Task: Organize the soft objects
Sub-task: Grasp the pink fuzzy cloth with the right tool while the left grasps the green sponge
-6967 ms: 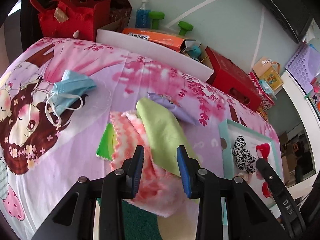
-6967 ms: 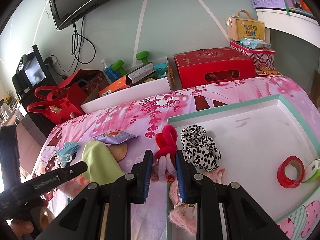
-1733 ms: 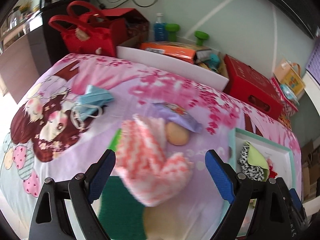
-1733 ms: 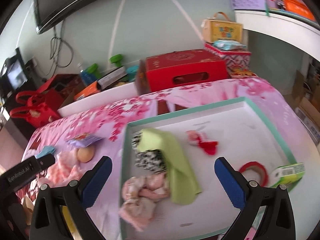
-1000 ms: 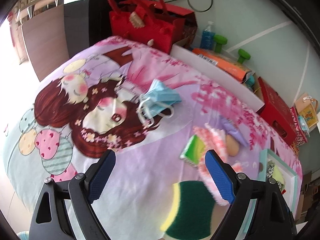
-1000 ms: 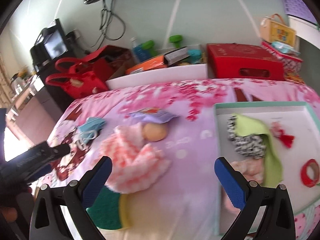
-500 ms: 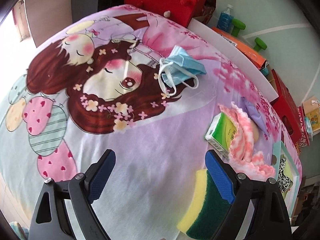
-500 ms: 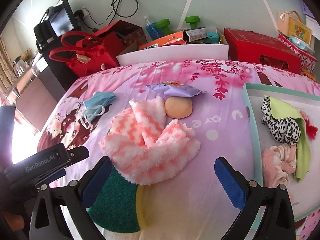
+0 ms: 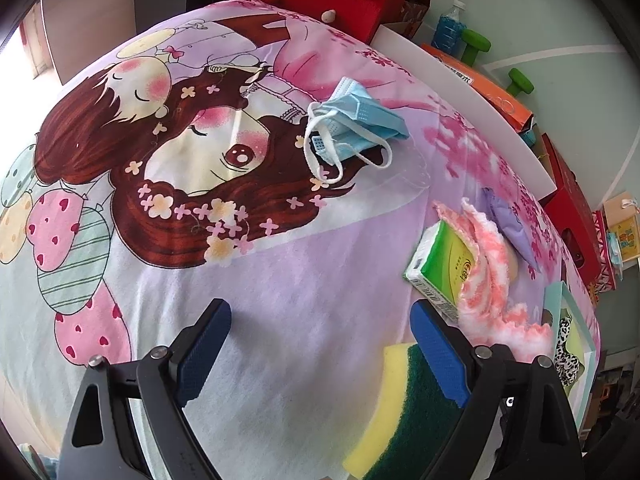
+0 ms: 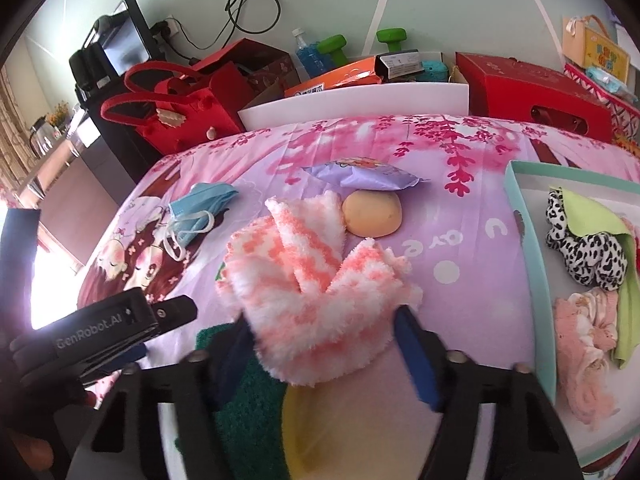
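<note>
A: Lettering first: we read "GenRobot.AI" in white on the black body of the left gripper (image 10: 168, 320), seen from the right wrist camera. The bedsheet (image 10: 460, 240) carries loose printed letters, a "u" and "ay" among them. The green tissue pack (image 9: 444, 264) has print on it, but we cannot make it out.

B: Counts, then. We see one pink-and-white fuzzy cloth (image 10: 316, 288), one blue face mask (image 10: 200, 208), one purple wrapped packet (image 10: 360, 174), one tan round sponge ball (image 10: 372, 214) and one yellow-and-green scouring sponge (image 9: 404, 412).

A: In the teal-rimmed tray (image 10: 524, 240) on the right we count three soft things: a leopard-print piece (image 10: 588, 252), a lime-green cloth (image 10: 588, 216) draped over it, and a pink fluffy bundle (image 10: 580, 336). Two green dumbbells (image 10: 340, 46) stand by the wall.

B: And the tools?

A: The left gripper (image 9: 320, 344) stands wide open above bare sheet, holding nothing. The right gripper (image 10: 320, 356) has its blue pads spread either side of the fuzzy cloth's near edge; its jaws are parted and blurred, and we cannot tell whether they touch the cloth.

B: The fuzzy cloth lies on the sheet, overlapping the scouring sponge and the tissue pack, just beside the sponge ball.
</note>
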`<state>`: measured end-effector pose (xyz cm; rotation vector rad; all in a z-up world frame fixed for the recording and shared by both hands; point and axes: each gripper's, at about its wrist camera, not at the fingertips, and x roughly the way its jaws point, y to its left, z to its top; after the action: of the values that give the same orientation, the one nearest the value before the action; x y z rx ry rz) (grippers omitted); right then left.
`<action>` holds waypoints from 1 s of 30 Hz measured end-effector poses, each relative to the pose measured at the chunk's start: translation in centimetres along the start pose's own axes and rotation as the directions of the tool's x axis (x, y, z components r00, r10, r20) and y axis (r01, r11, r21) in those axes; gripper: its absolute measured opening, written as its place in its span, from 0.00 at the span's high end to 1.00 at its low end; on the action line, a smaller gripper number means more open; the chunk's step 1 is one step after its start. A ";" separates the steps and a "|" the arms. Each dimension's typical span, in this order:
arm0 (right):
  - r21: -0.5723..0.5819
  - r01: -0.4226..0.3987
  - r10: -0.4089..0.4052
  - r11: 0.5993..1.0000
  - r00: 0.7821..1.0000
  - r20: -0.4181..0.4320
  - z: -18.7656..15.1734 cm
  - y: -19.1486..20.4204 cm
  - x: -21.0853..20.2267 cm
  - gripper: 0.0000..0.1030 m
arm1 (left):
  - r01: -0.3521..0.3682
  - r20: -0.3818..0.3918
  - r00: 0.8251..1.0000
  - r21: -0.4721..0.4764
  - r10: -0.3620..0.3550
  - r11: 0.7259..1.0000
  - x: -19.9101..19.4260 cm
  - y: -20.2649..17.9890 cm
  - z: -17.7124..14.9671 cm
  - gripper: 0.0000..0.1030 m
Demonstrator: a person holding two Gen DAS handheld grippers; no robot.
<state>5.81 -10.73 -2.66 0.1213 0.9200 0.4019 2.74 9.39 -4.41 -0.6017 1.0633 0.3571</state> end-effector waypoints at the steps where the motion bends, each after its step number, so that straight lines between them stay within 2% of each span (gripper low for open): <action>1: 0.005 -0.006 0.006 1.000 1.000 0.000 0.0 -0.1 0.0 0.45 | 0.001 -0.001 1.000 0.000 -0.001 1.000 0.0 0.0 0.0 0.11; 5: 0.019 -0.029 0.030 0.999 1.000 -0.003 0.0 -0.2 0.0 0.64 | 0.010 -0.009 1.000 0.009 -0.010 1.000 0.2 -0.3 0.0 0.11; 11: 0.020 -0.026 0.026 0.999 1.000 0.011 0.1 -0.4 -0.4 0.82 | 0.022 -0.019 1.000 0.024 -0.022 0.999 0.4 -1.0 -0.1 0.11; 20: 0.054 0.011 -0.013 0.998 1.000 0.024 0.4 -2.1 -1.1 0.85 | 0.057 -0.042 0.998 0.059 -0.054 0.997 0.8 -2.2 -1.0 0.11; 25: 0.086 0.060 -0.062 0.994 0.998 0.032 0.5 -3.6 -1.7 0.85 | 0.061 -0.054 0.997 0.120 -0.055 0.991 0.8 -3.2 -1.3 0.11; 30: 0.130 0.095 -0.100 0.987 0.994 0.037 0.7 -5.6 -2.4 0.85 | 0.119 -0.096 0.990 0.181 -0.103 0.976 1.1 -4.8 -1.9 0.11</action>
<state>6.65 -16.71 -1.99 0.2006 0.9050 0.2487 4.50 4.48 -4.64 -0.5096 1.1259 0.1325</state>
